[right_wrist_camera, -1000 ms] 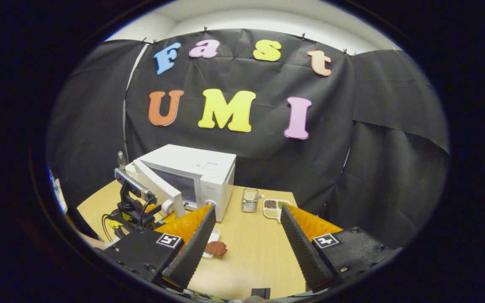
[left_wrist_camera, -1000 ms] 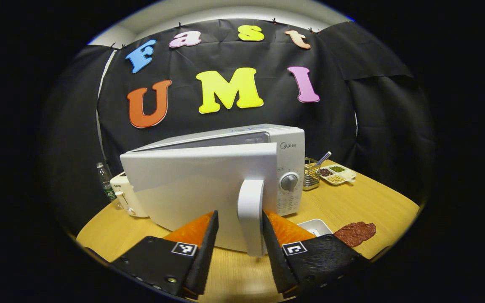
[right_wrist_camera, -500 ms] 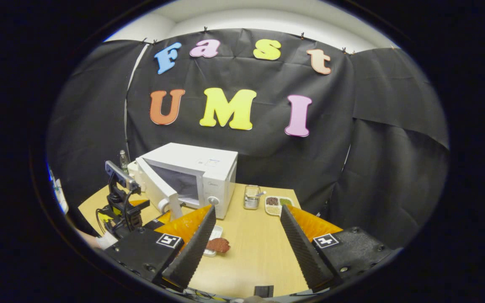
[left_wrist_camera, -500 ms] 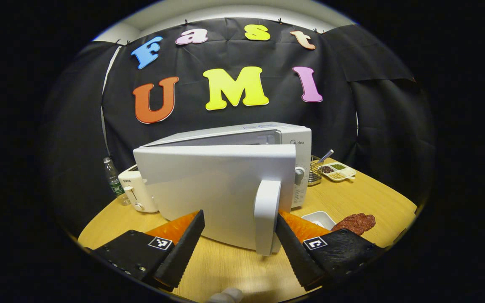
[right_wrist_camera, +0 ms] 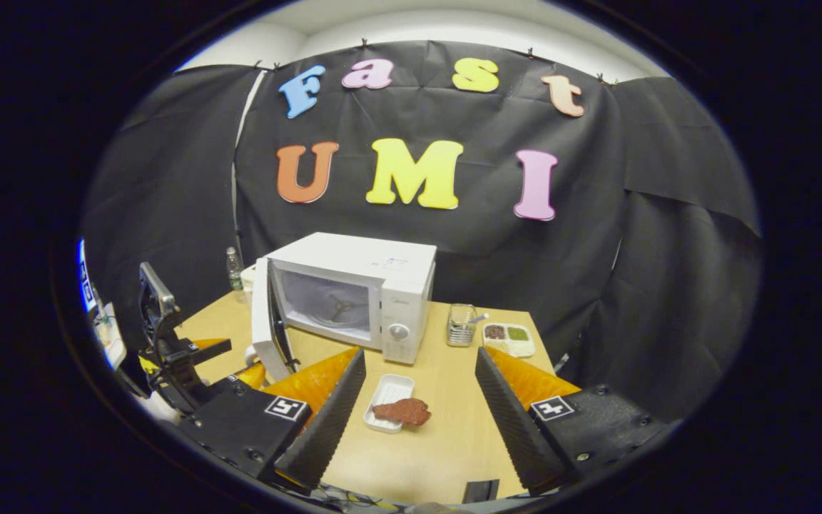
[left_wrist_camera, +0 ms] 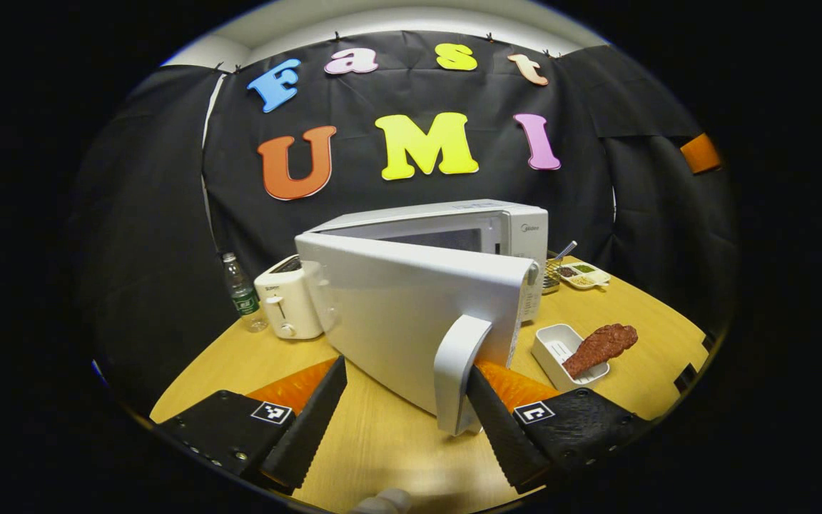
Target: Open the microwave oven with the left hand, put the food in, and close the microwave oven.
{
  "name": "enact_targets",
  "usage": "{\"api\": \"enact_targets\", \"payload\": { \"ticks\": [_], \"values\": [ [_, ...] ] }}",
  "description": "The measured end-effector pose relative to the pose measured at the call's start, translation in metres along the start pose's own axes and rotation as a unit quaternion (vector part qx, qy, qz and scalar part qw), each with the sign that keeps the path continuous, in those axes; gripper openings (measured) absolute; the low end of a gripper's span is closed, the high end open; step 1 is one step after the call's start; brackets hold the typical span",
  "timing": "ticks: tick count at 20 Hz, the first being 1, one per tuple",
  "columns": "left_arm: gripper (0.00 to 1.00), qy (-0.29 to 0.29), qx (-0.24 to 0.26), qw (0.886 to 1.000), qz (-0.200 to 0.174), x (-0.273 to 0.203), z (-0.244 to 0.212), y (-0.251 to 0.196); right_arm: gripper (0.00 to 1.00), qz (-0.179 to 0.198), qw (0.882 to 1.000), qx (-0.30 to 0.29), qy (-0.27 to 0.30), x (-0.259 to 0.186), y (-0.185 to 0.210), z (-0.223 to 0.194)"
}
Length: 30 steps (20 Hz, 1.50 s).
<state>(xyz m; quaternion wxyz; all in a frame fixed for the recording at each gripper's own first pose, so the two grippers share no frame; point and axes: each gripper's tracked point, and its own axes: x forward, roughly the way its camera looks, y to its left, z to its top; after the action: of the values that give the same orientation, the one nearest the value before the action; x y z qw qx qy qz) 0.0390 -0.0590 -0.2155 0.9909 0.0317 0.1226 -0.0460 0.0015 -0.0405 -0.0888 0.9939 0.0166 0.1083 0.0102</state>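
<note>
Black cloth backs a round wooden table [left_wrist_camera: 397, 442] that fills the lower half of both views. At the left of the left gripper view a bottle [left_wrist_camera: 241, 293] stands beside a toaster [left_wrist_camera: 287, 307], both behind the microwave [left_wrist_camera: 504, 225], whose door [left_wrist_camera: 411, 307] swings out toward the camera at centre frame. Its handle [left_wrist_camera: 457, 375] sits low centre, touching the inner face of the right finger of the left gripper [left_wrist_camera: 405, 414]; the other finger stands well apart from it, so the fingers are spread and not clamped on the handle. Right of the handle a white tray [left_wrist_camera: 554, 343] carries the food [left_wrist_camera: 600, 346], a brown slab lying half over its rim, and farther back at the right edge are a wire basket [left_wrist_camera: 550, 275] and a sectioned dish [left_wrist_camera: 582, 275]. In the right gripper view the door stands wide at centre left, the cavity [right_wrist_camera: 329, 307] showing. Tray and food lie at lower centre, between and beyond the spread fingers of the right gripper [right_wrist_camera: 418, 400], which holds nothing.
</note>
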Motion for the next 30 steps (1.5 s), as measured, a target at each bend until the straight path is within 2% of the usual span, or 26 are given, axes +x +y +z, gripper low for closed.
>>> {"api": "enact_targets", "payload": {
  "ticks": [8,13,16,22,27,28,29,30],
  "values": [
    [0.97,0.012,-0.005,0.999,0.045,-0.042,-0.022,0.083,0.99,0.04,0.999,-0.003,0.006,0.006,0.072,-0.013],
    [0.96,0.024,-0.028,0.998,0.048,-0.054,-0.033,0.12,0.99,0.036,0.999,0.003,0.016,0.006,0.084,-0.032],
    [0.96,0.034,-0.046,0.997,0.051,-0.064,-0.039,0.137,0.99,0.031,0.999,0.006,0.024,0.005,0.08,-0.042],
    [0.96,0.045,-0.037,0.992,0.116,-0.086,-0.054,0.186,0.99,0.024,0.999,0.007,0.039,0.021,0.058,-0.063],
    [0.96,0.044,-0.022,0.989,0.141,-0.109,-0.047,0.184,0.99,0.037,0.995,0.037,0.083,0.06,0.021,-0.103],
    [0.96,0.046,-0.02,0.989,0.142,-0.112,-0.046,0.178,0.92,0.04,0.994,0.049,0.092,0.071,0.01,-0.113],
    [0.96,0.048,-0.017,0.988,0.145,-0.117,-0.044,0.17,0.99,0.043,0.992,0.061,0.106,0.082,0.001,-0.123],
    [0.96,0.048,-0.015,0.988,0.147,-0.121,-0.039,0.162,0.99,0.052,0.989,0.07,0.12,0.094,-0.006,-0.135]
  ]
}}
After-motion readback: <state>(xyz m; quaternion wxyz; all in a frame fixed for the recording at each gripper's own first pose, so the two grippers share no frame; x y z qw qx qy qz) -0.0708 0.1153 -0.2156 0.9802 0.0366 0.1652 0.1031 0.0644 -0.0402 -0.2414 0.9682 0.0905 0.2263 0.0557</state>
